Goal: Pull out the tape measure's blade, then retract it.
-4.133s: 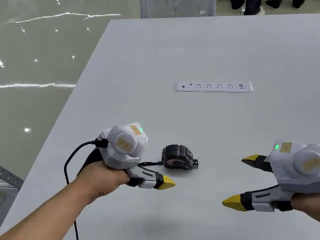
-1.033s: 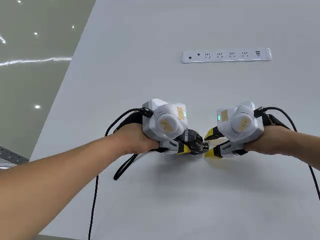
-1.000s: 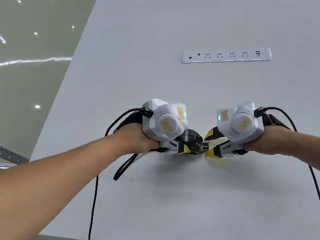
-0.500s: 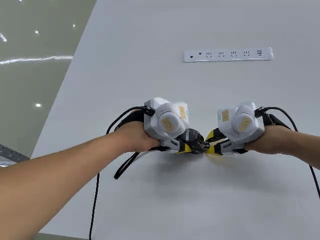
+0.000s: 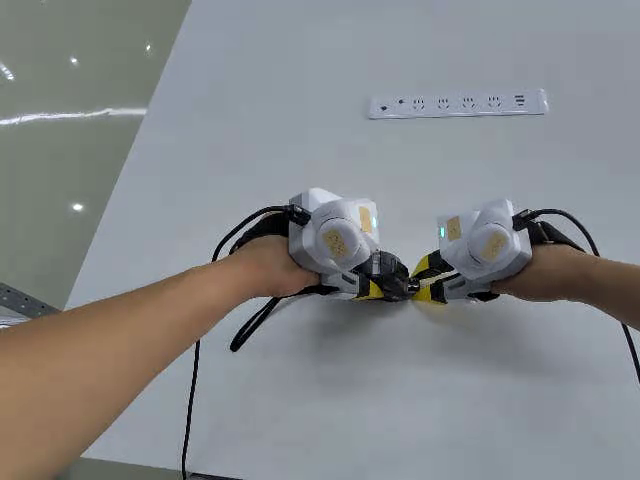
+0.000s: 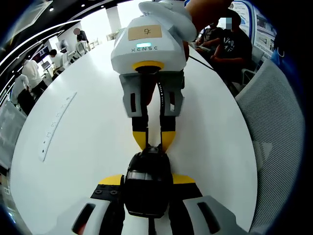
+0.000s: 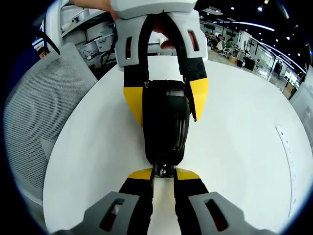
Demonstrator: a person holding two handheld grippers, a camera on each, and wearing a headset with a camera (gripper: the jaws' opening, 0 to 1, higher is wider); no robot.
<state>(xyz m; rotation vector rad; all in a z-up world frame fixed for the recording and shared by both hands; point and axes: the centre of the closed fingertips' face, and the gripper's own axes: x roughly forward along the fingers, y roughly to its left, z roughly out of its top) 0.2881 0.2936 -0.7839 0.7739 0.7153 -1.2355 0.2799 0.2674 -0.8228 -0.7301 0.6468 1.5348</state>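
In the head view, the two grippers are meeting nose to nose low over the near part of the white table [image 5: 300, 130], each held in one of the person's hands. The left gripper [image 5: 374, 289] is clamping the black tape measure [image 5: 388, 274] between its yellow-tipped fingers, and the right gripper [image 5: 424, 291] is pressing in at the case's front end. Whether the case is touching the table cannot be told from here. A white power strip [image 5: 458, 103] is lying well apart at the far side, and a black cable [image 5: 250, 322] is trailing from the left gripper across the table. In the left gripper view, that gripper's own fingers [image 6: 111, 179] are closing tightly on both sides of the tape measure [image 6: 146, 188], which is filling the gap between them. The right gripper [image 6: 153, 142] is reaching down from the top of the view, its fingertips drawn close together at the case's front end. The power strip [image 6: 56, 125] is lying off to the left and a mesh chair [image 6: 279, 137] is standing beside the table on the right. In the right gripper view, that gripper's own fingers [image 7: 141, 174] are standing almost shut, pinching the small metal end hook [image 7: 165, 170] right at the mouth of the case with no blade drawn out. The tape measure [image 7: 166, 122] is stretching away from them, and the left gripper [image 7: 166, 103] is gripping its sides from the top of the view.
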